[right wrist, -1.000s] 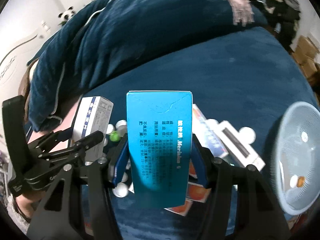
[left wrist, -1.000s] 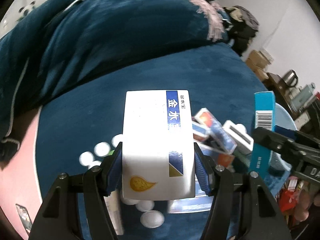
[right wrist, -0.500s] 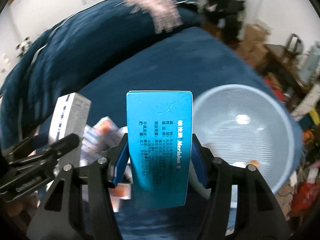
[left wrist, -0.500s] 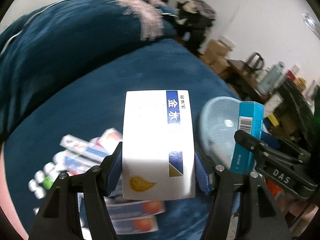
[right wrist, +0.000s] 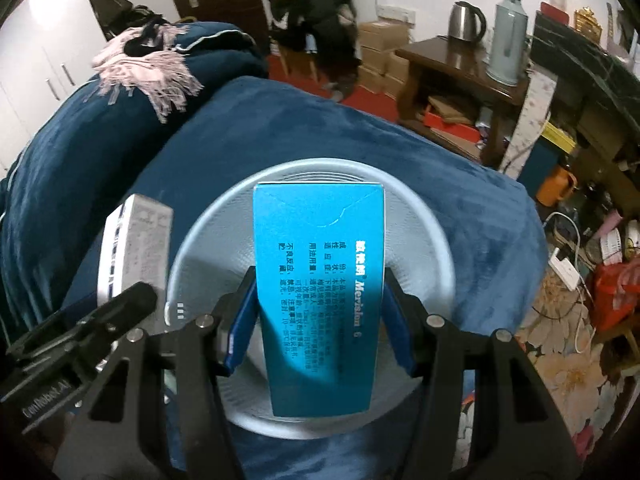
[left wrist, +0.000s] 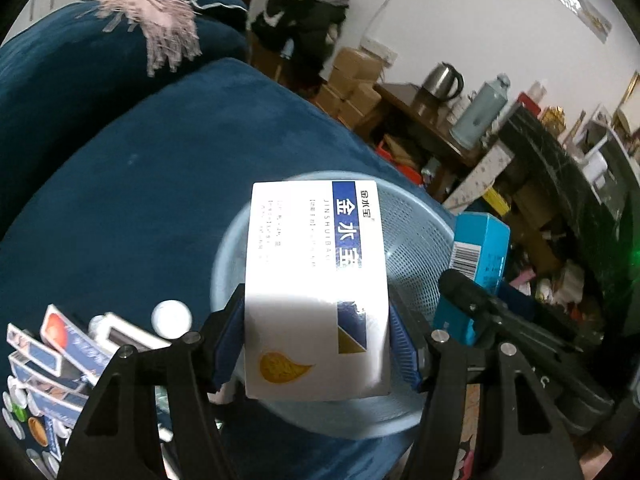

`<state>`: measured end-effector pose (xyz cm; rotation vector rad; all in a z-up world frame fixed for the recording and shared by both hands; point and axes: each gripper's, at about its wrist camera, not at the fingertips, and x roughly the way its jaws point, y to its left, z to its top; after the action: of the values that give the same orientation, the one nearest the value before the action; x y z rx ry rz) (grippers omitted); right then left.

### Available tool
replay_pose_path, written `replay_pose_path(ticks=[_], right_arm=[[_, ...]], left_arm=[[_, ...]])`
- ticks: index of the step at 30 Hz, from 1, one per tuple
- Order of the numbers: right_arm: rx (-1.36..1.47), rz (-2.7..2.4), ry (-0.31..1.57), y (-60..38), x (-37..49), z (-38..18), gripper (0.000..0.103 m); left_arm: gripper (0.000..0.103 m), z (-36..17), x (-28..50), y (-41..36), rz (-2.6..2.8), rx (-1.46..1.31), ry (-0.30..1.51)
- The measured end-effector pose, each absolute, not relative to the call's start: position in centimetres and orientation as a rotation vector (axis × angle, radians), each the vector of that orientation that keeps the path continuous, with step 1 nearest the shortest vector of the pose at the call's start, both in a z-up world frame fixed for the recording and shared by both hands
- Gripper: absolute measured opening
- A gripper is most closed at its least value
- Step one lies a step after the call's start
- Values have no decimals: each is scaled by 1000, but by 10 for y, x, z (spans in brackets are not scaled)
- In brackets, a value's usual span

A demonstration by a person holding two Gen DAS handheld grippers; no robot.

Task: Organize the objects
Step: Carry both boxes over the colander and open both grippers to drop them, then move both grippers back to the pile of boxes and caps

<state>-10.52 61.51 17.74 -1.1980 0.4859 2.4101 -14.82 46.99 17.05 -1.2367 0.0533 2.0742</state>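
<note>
A big bed (right wrist: 320, 148) with a dark blue fuzzy blanket fills most of both views, under and beyond each tool. A pink scarf (right wrist: 148, 68) with fringe lies on the rolled blue cover far ahead of the tools.

A round light blue basket (right wrist: 424, 248) with a mesh wall sits on the bed. In the right wrist view it is right below the right tool (right wrist: 318, 334). In the left wrist view it is below and a bit to the right of the left tool (left wrist: 316, 344).

The right tool pinches a blue box (right wrist: 320, 288) between its two blue pads. The box stands up out of the tool, over the middle of the basket. In the left wrist view the same blue box (left wrist: 476, 264) shows to the right of the left tool.

The left tool pinches a white box (left wrist: 316, 280) with a blue stripe and a gold drop on it. Its pads press on both sides. This box is over the near left part of the basket. In the right wrist view the white box (right wrist: 136, 248) is to the left of the right tool, by the basket's rim.

A heap of small boxes (left wrist: 52, 356) lies on the bed to the left of the left tool. A small white ball (left wrist: 172, 318) lies just beside them, near the basket.
</note>
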Motion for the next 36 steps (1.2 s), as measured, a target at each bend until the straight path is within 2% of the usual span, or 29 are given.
replay_pose_path(ticks=[2,4,6,7,8,11,19,36], right_arm=[[-1208,2388,465,620,-105,173,60],[-1205,2382,482,627,-105,169,60],[-1189,2369,544,634,-101,169,67],[-1177,2366,547,636,-98,170,76],[-1160,2365,542,636,-97,171,84],[-1169,2370,544,635,-98,169,89],[-1238,2416,513,618,-107,168,91],[-1391,2601,343,524,-136,167,92]], left_arm=[[70,164,-150,480,2087,-1255,49],[86,162,-152,480,2100,-1271,32],[95,163,-153,476,2118,-1260,26],[99,164,-152,472,2129,-1252,29],[100,166,-153,468,2145,-1246,37],[101,168,-152,456,2182,-1245,58],[101,168,-156,419,2267,-1280,100],[102,168,-159,272,2391,-1373,-68]])
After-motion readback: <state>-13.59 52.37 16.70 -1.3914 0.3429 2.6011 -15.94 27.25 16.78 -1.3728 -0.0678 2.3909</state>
